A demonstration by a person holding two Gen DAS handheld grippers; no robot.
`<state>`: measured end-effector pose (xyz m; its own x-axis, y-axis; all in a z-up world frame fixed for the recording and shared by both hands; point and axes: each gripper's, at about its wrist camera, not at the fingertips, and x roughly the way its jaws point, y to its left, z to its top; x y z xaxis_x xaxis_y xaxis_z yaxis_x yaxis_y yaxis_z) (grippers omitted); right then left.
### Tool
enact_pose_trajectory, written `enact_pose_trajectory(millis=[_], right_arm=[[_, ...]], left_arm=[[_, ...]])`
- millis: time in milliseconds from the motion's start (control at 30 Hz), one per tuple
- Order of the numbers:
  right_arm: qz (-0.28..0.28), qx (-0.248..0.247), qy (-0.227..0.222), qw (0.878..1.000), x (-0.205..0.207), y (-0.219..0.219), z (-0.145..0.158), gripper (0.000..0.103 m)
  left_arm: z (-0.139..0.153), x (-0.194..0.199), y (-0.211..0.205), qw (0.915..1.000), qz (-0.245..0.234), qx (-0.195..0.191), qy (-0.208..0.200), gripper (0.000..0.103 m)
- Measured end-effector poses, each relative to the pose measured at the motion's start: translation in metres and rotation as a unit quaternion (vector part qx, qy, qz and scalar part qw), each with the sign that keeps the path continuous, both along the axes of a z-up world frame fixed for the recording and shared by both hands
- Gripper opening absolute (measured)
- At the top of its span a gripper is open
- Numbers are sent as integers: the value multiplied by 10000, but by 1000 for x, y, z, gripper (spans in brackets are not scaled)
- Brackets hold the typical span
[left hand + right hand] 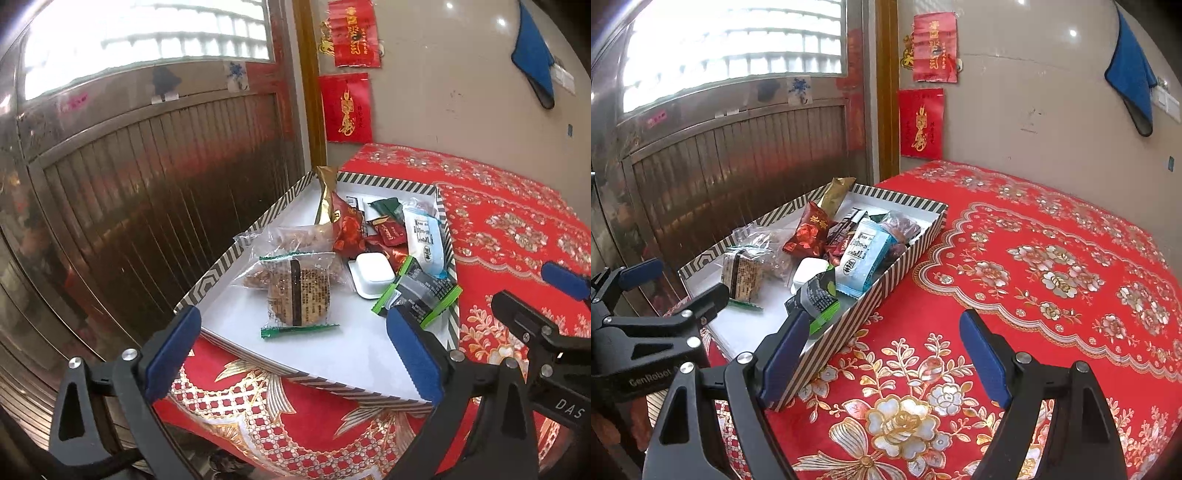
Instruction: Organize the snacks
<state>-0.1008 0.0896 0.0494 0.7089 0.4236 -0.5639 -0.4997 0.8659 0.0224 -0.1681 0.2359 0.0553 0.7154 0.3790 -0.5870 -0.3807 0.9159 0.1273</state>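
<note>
The snacks (332,251) lay piled in the striped box (229,254) at the red cloth's (1034,280) left edge; the left gripper (295,350) gaped wide over the box's near end, empty, and the right gripper (882,362) stood wide beside the box, empty

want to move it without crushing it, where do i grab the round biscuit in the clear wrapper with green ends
Take the round biscuit by the near crimped green end, coming in low from the open tray floor in front. It lies flat, so the seal is the thin, raised part; pinching the disc risks cracking it.
</note>
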Motion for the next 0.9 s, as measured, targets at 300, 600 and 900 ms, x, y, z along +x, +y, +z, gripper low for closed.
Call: enact_pose_trajectory(millis=[300,600,900], right_arm=[[31,8,83,10000,0,4,-3,84],[104,-57,74,9999,-1,11,-5,84],[115,-108,85,9998,-1,13,-7,84]], left_arm=[[-1,-1,4,9999,32,-111,-30,100],[-1,-2,5,9999,45,-130,-38,100],[-1,-2,6,9999,58,-98,-56,101]])
